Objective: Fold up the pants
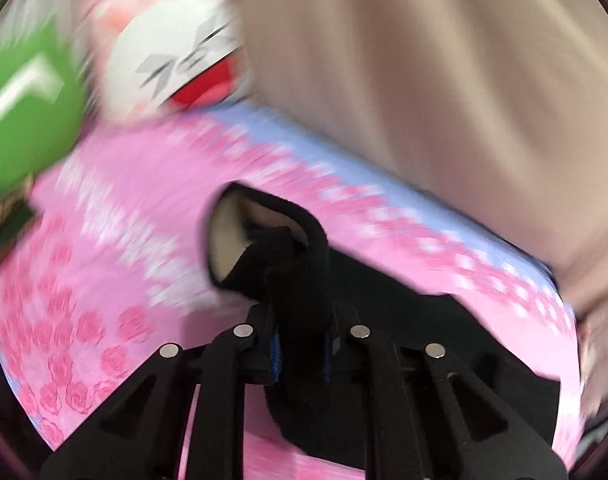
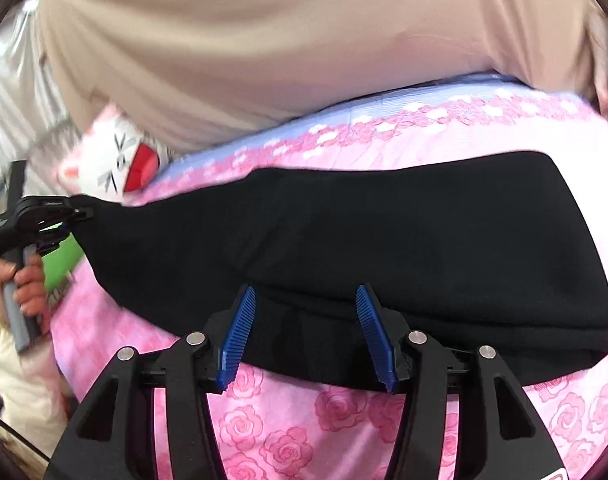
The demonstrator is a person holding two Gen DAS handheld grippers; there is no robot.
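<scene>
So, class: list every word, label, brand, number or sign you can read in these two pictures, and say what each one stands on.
No text can be read in either view.
green object: a white mark, too blurred to read.
plush toy: only stitched face lines, no letters.
red-edged label at the bottom edge of the right wrist view: cut off, unreadable.
black pants: no label showing.

Both wrist views look closely down, sharing black pants; left blurred.

The right gripper has black linkage arms with round silver pins and ribbed blue pads. The left gripper is built alike, on a grey handle. Beyond them, the person wears a beige top.
</scene>
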